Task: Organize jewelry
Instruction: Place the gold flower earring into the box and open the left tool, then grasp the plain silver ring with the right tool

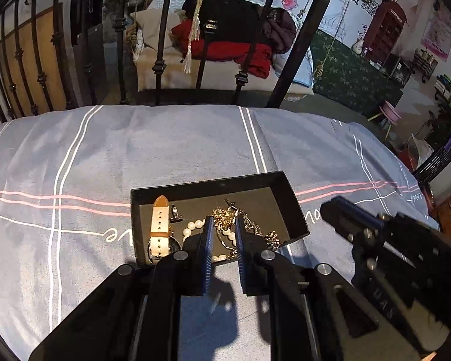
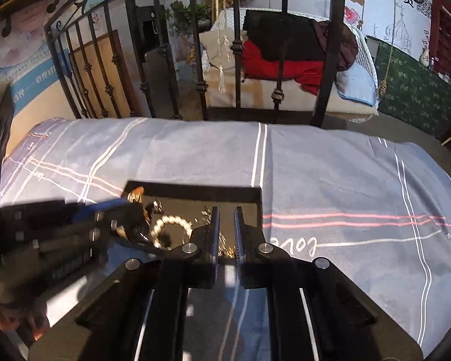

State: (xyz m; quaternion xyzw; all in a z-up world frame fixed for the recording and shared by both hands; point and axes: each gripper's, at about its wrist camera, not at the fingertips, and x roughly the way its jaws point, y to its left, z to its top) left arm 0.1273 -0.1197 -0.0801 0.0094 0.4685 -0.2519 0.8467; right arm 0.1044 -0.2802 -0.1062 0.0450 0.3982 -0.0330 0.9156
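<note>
From the left wrist view, a shallow black box (image 1: 281, 180) sits on a bed covered in a grey-blue sheet (image 1: 165, 144) with white and pink stripes. Inside the box, at its left, lies a watch (image 1: 160, 225) with a cream strap trimmed in tan. Just beside it is a small silver piece (image 1: 176, 212), too small to make out. A pearl strand (image 1: 192, 227) curls across the middle, and a tangle of gold chain (image 1: 224, 215) lies over it toward the right. The left gripper (image 1: 222, 234) hangs above the near edge of the box, its 2 blue-faced fingers (image 1: 208, 240) drawn close with only a narrow gap. The jewelry seen through that gap lies lower in the box, and nothing looks pinched, so the jaws read as closed on nothing. The right gripper (image 1: 339, 210) reaches in from the right, above the sheet beside the box, blades together.

From the right wrist view, the same box (image 2: 195, 189) is partly covered by both tools. The right gripper (image 2: 226, 225) hangs over its near right part, fingers nearly touching, empty between them. The pearl strand (image 2: 168, 225) shows at the middle, gold chain (image 2: 225, 246) glinting behind the fingers. The left gripper (image 2: 120, 203) comes in blurred from the left, over the box's left end. Iron bed rails (image 2: 237, 60) stand beyond the foot of the bed.
</note>
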